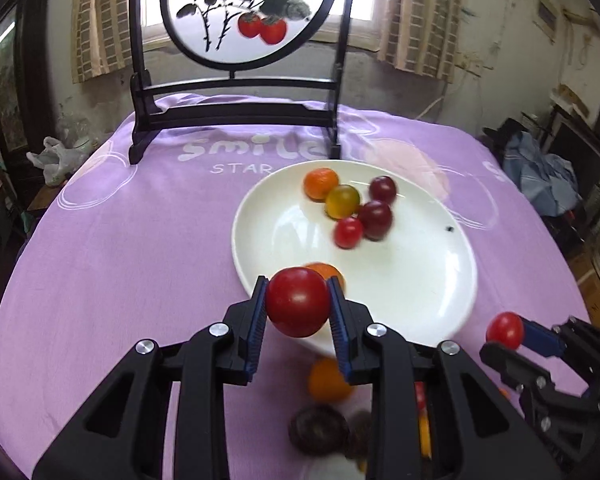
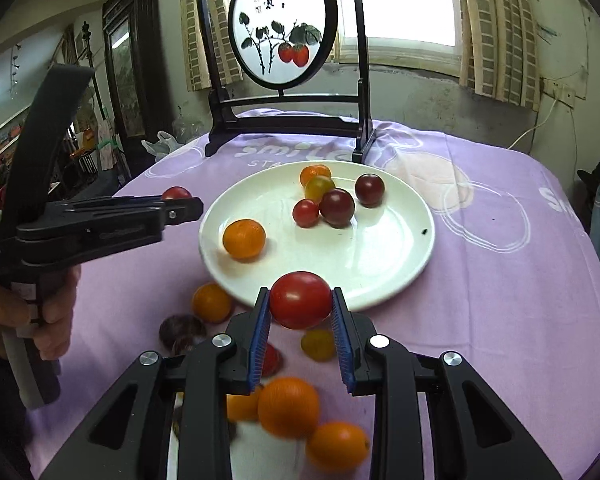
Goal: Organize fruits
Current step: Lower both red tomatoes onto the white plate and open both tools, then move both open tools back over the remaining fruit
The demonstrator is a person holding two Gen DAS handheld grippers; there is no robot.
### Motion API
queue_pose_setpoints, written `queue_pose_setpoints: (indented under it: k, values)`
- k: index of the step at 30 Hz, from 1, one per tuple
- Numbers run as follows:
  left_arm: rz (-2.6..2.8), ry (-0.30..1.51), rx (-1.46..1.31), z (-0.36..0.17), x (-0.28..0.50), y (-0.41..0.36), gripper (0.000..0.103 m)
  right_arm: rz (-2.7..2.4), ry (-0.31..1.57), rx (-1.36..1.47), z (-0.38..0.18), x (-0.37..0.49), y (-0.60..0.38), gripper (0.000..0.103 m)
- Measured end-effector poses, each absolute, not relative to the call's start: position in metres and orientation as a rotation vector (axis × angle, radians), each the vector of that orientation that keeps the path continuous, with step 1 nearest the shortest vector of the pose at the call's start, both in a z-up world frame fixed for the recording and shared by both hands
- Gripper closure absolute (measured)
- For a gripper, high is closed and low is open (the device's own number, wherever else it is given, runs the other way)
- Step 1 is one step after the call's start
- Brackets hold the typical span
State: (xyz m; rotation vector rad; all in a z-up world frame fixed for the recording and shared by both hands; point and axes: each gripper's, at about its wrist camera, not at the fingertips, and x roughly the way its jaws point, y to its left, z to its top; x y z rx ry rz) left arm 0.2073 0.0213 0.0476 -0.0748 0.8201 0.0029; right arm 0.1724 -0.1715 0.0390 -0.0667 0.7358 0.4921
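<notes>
A white plate (image 1: 428,304) (image 2: 380,264) on the purple cloth holds several small fruits: red and dark tomatoes, a yellow one (image 2: 319,188) and small oranges (image 2: 244,239). My left gripper (image 1: 299,302) is shut on a red tomato (image 1: 298,301) above the plate's near rim; it also shows in the right wrist view (image 2: 182,204). My right gripper (image 2: 300,301) is shut on a red tomato (image 2: 300,299) just before the plate's near edge; it also shows in the left wrist view (image 1: 508,332). Several loose oranges (image 2: 288,406) and tomatoes (image 2: 182,330) lie on the cloth in front of the plate.
A black-framed round painted screen (image 1: 240,12) (image 2: 282,24) stands upright at the back of the table, just behind the plate. A white plastic bag (image 1: 56,158) lies beyond the table's left edge. The purple tablecloth (image 1: 132,248) extends left of the plate.
</notes>
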Motion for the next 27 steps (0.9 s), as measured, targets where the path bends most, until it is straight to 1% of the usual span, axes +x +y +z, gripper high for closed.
queue_pose_setpoints:
  k: [5,11,12,13,14,15,16,17,19,21,23,27]
  values:
    - [0.05,0.873,-0.112,0.026,0.24,0.03,0.074,0.48,0.786,-0.067,0.023,0.2,-0.157,0.073]
    - [0.047,0.88,-0.085,0.017,0.256,0.024,0.074,0.474,0.829,-0.062,0.011,0.211,-0.157,0.072]
    - [0.041,0.881,-0.083,0.017,0.257,0.023,0.074,0.475,0.835,-0.056,0.009,0.213,-0.157,0.068]
    - [0.039,0.88,-0.08,0.016,0.258,0.021,0.072,0.474,0.839,-0.047,0.009,0.215,-0.157,0.059]
    - [0.042,0.873,-0.079,0.016,0.257,0.02,0.059,0.465,0.83,-0.039,0.009,0.215,-0.159,0.036]
    - [0.045,0.868,-0.078,0.018,0.255,0.02,0.05,0.446,0.806,-0.034,0.011,0.213,-0.161,0.03]
    - [0.047,0.858,-0.077,0.02,0.252,0.019,0.04,0.437,0.794,-0.039,0.014,0.21,-0.162,0.03]
    - [0.052,0.845,-0.07,0.024,0.247,0.018,0.037,0.448,0.796,-0.048,0.015,0.208,-0.163,0.03]
    - [0.048,0.835,-0.056,0.029,0.239,0.017,0.037,0.455,0.779,-0.052,0.02,0.202,-0.166,0.03]
    - [0.035,0.833,-0.054,0.033,0.227,0.017,0.032,0.45,0.773,-0.055,0.023,0.197,-0.171,0.03]
    - [0.039,0.826,-0.06,0.035,0.214,0.019,0.024,0.446,0.77,-0.053,0.025,0.19,-0.179,0.03]
    - [0.018,0.833,-0.066,0.032,0.188,0.023,0.022,0.417,0.763,-0.051,0.027,0.176,-0.196,0.03]
